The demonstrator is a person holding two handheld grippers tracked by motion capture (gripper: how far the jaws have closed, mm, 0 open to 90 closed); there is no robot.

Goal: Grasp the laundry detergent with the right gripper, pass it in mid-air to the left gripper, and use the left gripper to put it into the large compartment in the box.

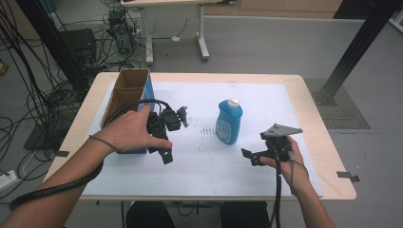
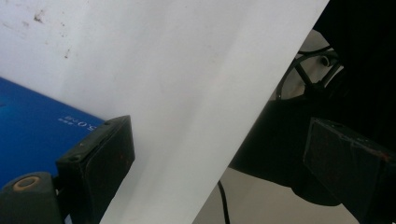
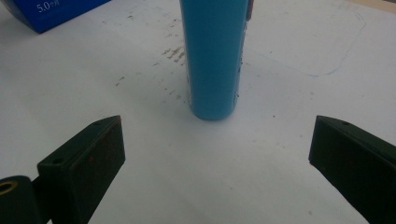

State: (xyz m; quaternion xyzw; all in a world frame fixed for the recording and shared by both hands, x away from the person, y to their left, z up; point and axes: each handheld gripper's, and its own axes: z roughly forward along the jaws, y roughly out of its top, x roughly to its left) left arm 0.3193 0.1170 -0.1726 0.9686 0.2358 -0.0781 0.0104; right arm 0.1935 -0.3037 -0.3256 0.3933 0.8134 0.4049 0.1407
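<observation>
While both grippers hover above the worktop [image 1: 328, 156], the blue bottle [image 1: 229, 122] serves as the landmark: it stands upright with a white cap, near the middle of the white sheet [image 1: 247, 164] that covers the worktop. To the right of the bottle and nearer the person, the right gripper [image 1: 253, 157] is held in the right hand [image 1: 285, 159], its fingers released and spread wide, grasping nothing; in the right gripper view the two black fingers [image 3: 81, 163] flank the bottle's lower body [image 3: 214, 60], which stands a little way ahead of them, untouched. To the left of the bottle, the left gripper [image 1: 174, 135] is held in the left hand [image 1: 130, 130], its fingers likewise released and empty; in the left gripper view they [image 2: 100, 161] stand well apart over the sheet's near edge. Farther left of the bottle, just behind that hand, an open cardboard box [image 1: 127, 92] with a blue side rests on the worktop. Dark specks [image 1: 205, 129] mark the sheet just left of the bottle's base.
</observation>
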